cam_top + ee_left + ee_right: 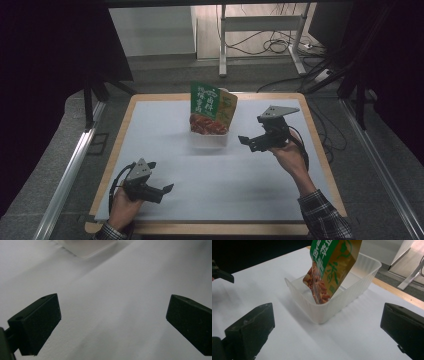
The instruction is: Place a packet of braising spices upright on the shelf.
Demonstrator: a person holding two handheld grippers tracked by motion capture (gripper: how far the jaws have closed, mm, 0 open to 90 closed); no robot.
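A green and yellow food packet [210, 107] stands tilted in a clear plastic tub [210, 140] at the back middle of the table. My right gripper [251, 131] hovers just right of the tub, open and holding nothing. In the right gripper view the packet [332, 267] leans inside the tub [352, 297], a short way ahead of the wide-apart jaws of the right gripper [328, 315]. My left gripper [161, 176] rests near the front left, open and empty. In its own view the left gripper [113, 312] has bare white sheet between its jaws and a corner of the tub [87, 248] at the top.
A white sheet [220, 185] covers the wooden table [315, 145]. A table frame [260, 25] and cables [272, 45] stand on the floor beyond the far edge. The left gripper's jaw [222, 275] shows at the left edge of the right gripper view.
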